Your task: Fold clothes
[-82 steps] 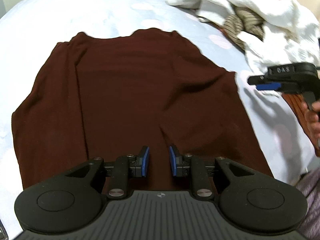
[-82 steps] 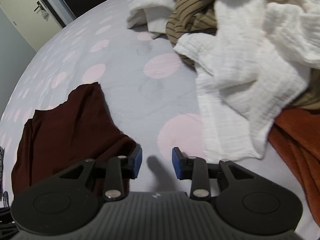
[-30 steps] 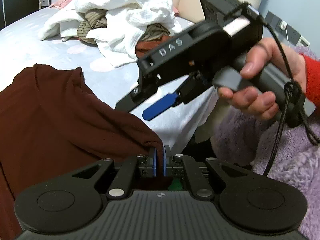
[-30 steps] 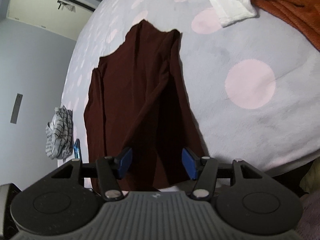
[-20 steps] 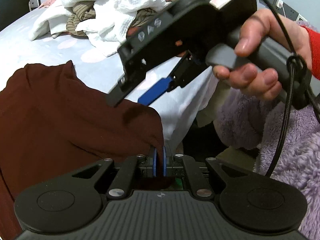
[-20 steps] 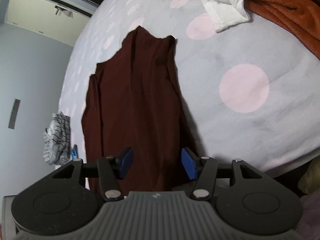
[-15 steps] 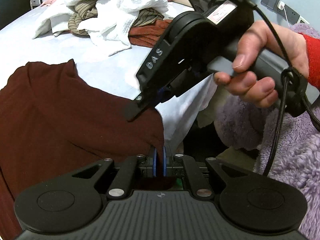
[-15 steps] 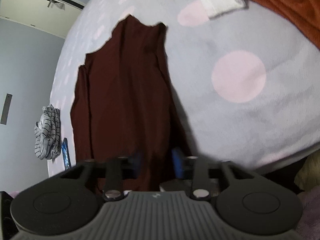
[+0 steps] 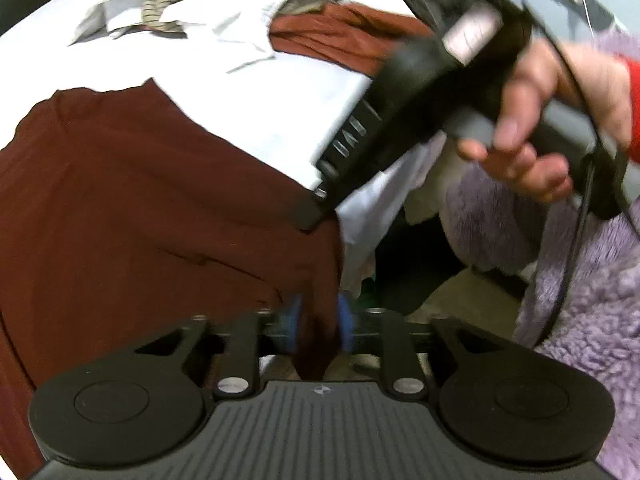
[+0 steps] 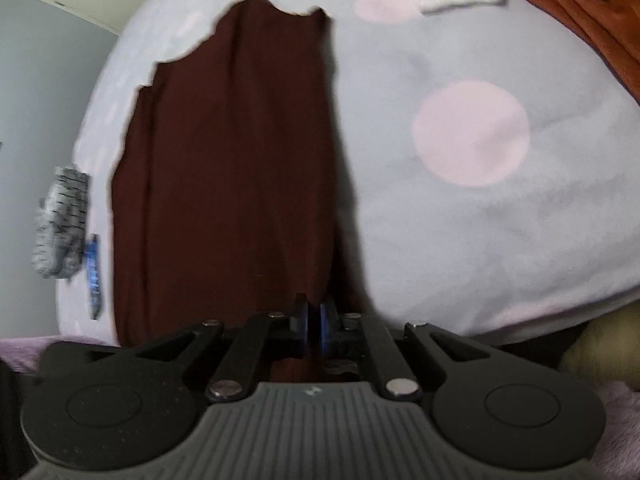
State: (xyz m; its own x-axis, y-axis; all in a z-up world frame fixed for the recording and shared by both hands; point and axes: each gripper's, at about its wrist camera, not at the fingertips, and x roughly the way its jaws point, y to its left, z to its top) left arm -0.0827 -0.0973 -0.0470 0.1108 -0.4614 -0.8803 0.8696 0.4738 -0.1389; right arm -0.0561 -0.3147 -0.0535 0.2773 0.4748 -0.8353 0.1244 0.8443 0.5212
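A dark maroon garment (image 9: pixel 132 184) is spread flat on the polka-dot bedsheet (image 10: pixel 460 208), its near hem hanging at the bed edge. In the left wrist view, the left gripper (image 9: pixel 318 326) is seen with a gap between its blue pads, and a fold of the garment's hem corner hangs in that gap; whether the pads press on it cannot be told through the blur. Above that corner, the right gripper (image 9: pixel 316 210) is shown held in the right hand (image 9: pixel 556 120), its tip set down on the garment's edge. Only the right wrist view reveals its pads (image 10: pixel 301 322) drawn nearly together on the garment's near hem. Beyond the garment, a pile of white, striped and rust-orange clothes (image 9: pixel 240 12) is visible in the left wrist view. A grey striped cloth (image 10: pixel 60 228) left of the garment appears only in the right wrist view.
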